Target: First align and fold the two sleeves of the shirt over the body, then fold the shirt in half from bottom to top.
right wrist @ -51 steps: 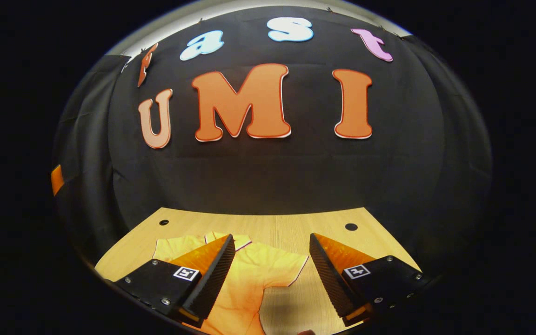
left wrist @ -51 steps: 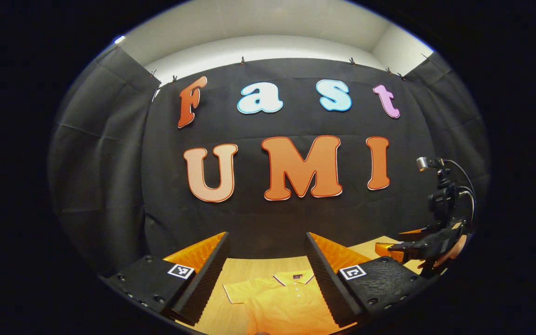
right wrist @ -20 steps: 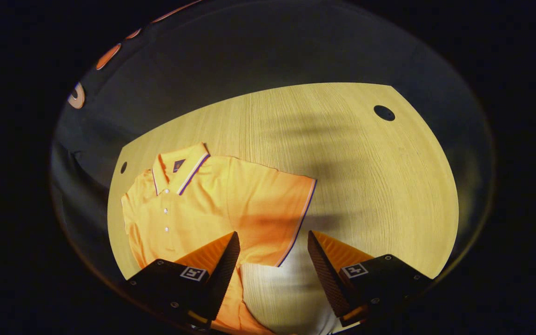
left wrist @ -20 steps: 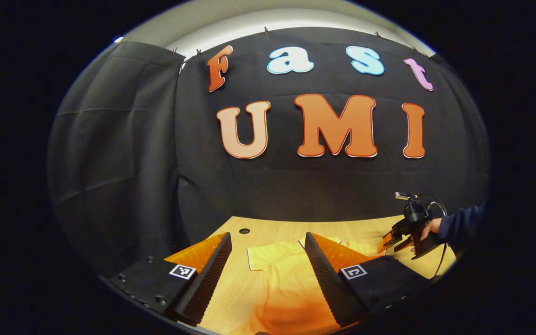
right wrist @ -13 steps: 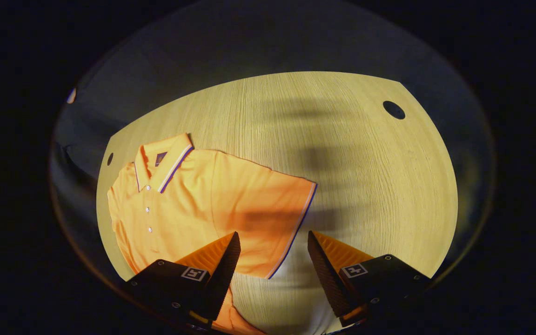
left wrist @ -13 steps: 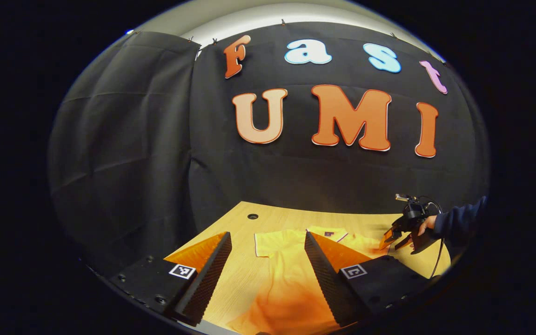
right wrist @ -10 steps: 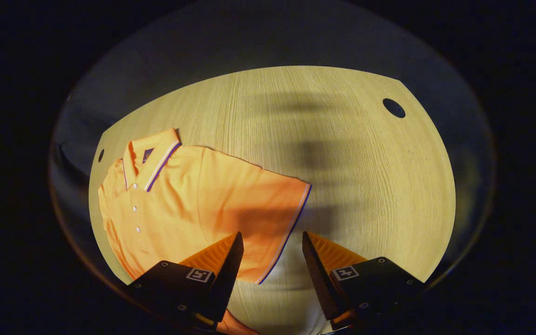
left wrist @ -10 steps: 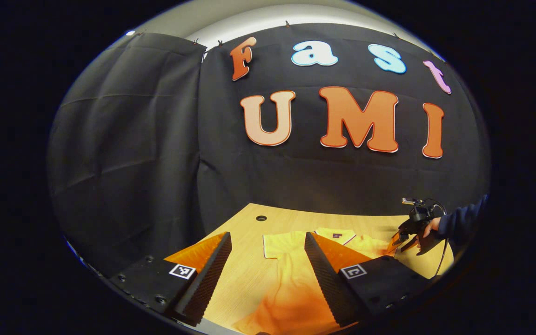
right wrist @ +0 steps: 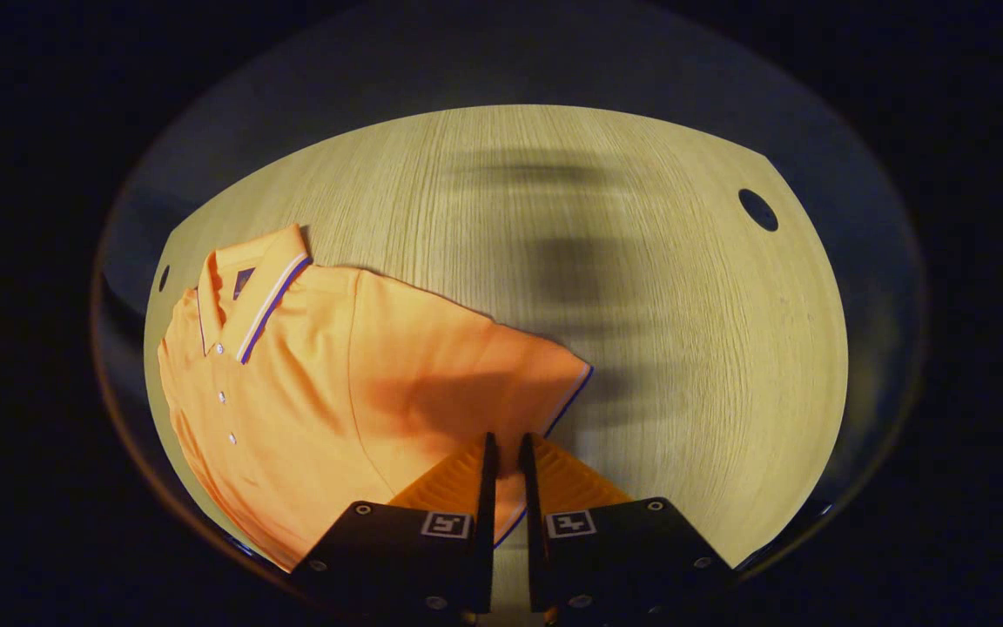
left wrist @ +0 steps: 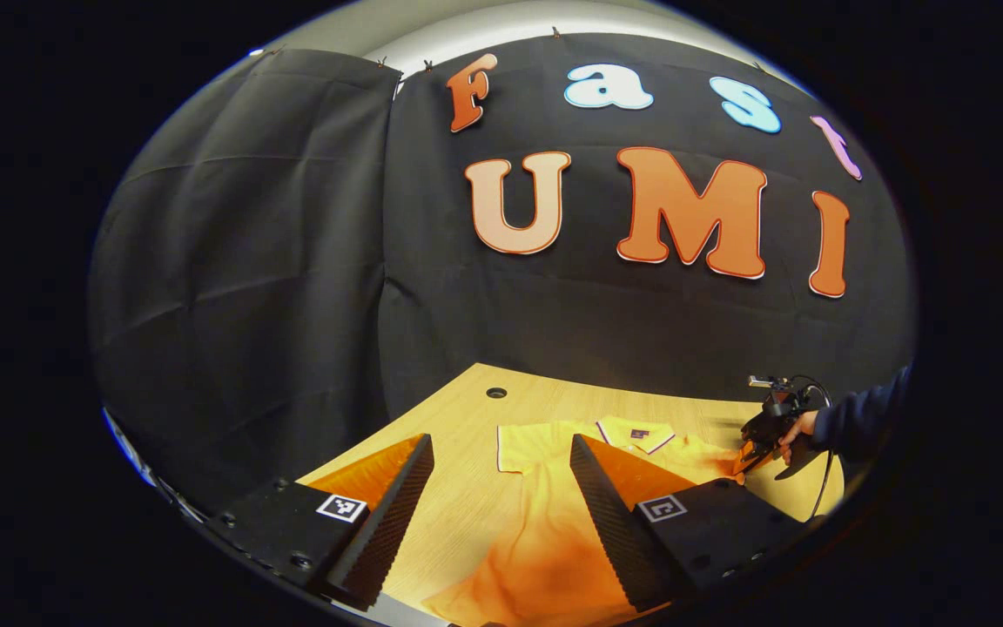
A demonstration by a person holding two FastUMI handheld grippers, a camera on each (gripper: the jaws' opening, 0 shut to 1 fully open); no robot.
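An orange polo shirt (right wrist: 310,392) lies flat on the wooden table (right wrist: 641,287), collar (right wrist: 253,287) to the left and buttons facing up. My right gripper (right wrist: 507,438) is shut on the striped hem of the shirt's sleeve (right wrist: 501,374), its fingers almost together with the cloth between them. In the left gripper view the shirt (left wrist: 545,540) lies on the table below my left gripper (left wrist: 501,442), which hangs open above it, apart from the cloth. The right gripper (left wrist: 747,453) shows far right at the other sleeve, held by a hand in a dark sleeve (left wrist: 854,422).
The table has round cable holes (right wrist: 758,209) (left wrist: 496,393) near its far corners. Bare wood (right wrist: 684,366) stretches to the right of the shirt. The booth's black cloth wall (left wrist: 275,287) stands close behind and left of the table.
My right gripper has come down to the sleeve hem and shut on it; its fingers were wide apart before. The left gripper has drifted slightly and stays open.
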